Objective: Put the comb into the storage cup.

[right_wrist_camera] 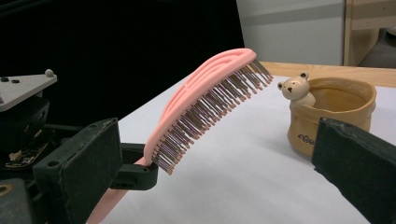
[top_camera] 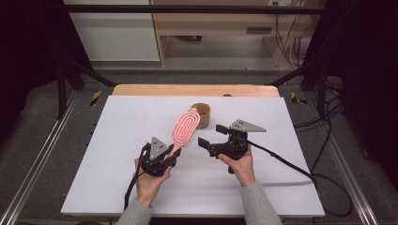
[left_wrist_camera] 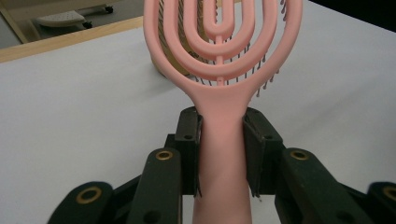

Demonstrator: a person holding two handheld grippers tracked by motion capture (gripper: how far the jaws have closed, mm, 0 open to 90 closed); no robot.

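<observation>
A pink vented hairbrush [top_camera: 184, 128] is held up off the white table, head pointing away and bristles down. My left gripper [top_camera: 174, 153] is shut on its handle [left_wrist_camera: 223, 154], one pad pressed against each side. In the right gripper view the brush [right_wrist_camera: 201, 105] slants up, bristles facing the table. My right gripper [top_camera: 212, 135] stands open just right of the brush, nothing between its wide-apart jaws. A tan ceramic cup [top_camera: 202, 114] with a small bear figure [right_wrist_camera: 296, 88] on its rim stands behind the brush head; the same cup [right_wrist_camera: 334, 114] shows between the right jaws.
The white table top [top_camera: 117, 154] has a wooden strip [top_camera: 141, 89] along its far edge. A black cable [top_camera: 286, 164] trails right from the right gripper. Metal frame rails [top_camera: 42, 154] run along both sides, and wooden furniture [top_camera: 211, 23] stands beyond.
</observation>
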